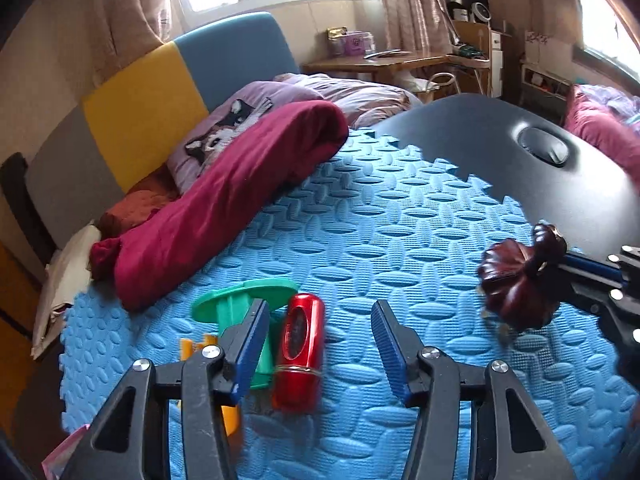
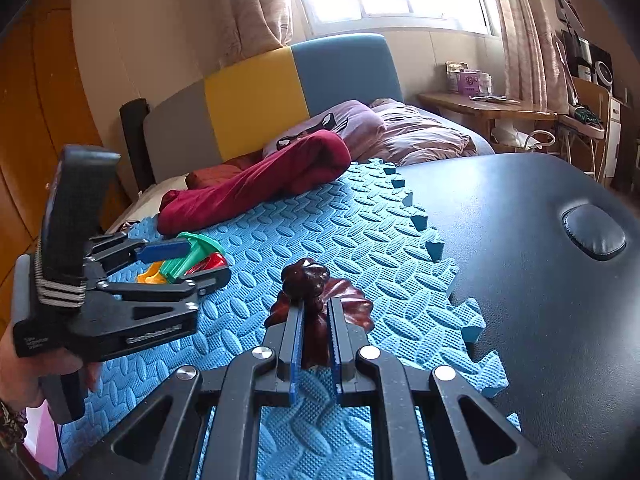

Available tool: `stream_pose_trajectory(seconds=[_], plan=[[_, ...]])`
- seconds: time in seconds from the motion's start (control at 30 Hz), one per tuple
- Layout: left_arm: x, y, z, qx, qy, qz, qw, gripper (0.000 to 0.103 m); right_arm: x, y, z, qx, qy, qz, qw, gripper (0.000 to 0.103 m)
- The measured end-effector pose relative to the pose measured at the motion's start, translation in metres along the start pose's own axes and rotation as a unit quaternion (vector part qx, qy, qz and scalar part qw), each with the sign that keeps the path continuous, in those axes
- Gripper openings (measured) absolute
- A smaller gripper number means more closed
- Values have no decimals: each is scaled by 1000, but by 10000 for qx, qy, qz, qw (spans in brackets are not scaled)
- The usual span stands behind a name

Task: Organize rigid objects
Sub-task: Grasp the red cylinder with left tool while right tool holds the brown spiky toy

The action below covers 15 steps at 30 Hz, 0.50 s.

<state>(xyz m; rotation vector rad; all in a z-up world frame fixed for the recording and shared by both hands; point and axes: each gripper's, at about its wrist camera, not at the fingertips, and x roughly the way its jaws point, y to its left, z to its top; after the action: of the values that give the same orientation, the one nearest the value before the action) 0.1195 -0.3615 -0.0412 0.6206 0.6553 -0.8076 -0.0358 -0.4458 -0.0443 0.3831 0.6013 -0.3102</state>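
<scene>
The left gripper (image 1: 320,344) stands wide open over the blue mat (image 1: 400,240), holding nothing. Between its fingers, close to the left one, lies a red can (image 1: 299,352) on its side, its long axis running toward 12 o'clock. Just at the can's 10 o'clock stands a green spool (image 1: 244,300), partly hidden by the left finger, and at its 8 o'clock a yellow piece (image 1: 192,350) shows behind the gripper's frame; what it is cannot be told.

The right gripper (image 2: 314,320) is closed on a dark brown carved ornament (image 2: 306,276), its blue pads pressed on the narrow waist, the knobbed top rising past the fingertips and a ribbed skirt spreading on both sides. In the left view the ornament (image 1: 516,280) hangs at 3 o'clock, above the mat, well apart from the can.

A black table (image 2: 540,280) carries the mat, whose toothed edge runs along the table's bare part. At 11 o'clock a maroon cloth (image 1: 224,208) lies rolled on the mat's far edge, a pillow (image 1: 240,120) behind it.
</scene>
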Motion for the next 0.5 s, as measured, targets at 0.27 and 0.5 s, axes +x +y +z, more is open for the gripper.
stream_pose_trajectory(seconds=[0.27,0.5], plan=[[18,10,-6,-260,439,-153,9986,48,0,1,0,-6,0,-8,10000,11],[10,7,-17,-674,417,-343,9963,26,0,0,0,15,1,7,10000,11]])
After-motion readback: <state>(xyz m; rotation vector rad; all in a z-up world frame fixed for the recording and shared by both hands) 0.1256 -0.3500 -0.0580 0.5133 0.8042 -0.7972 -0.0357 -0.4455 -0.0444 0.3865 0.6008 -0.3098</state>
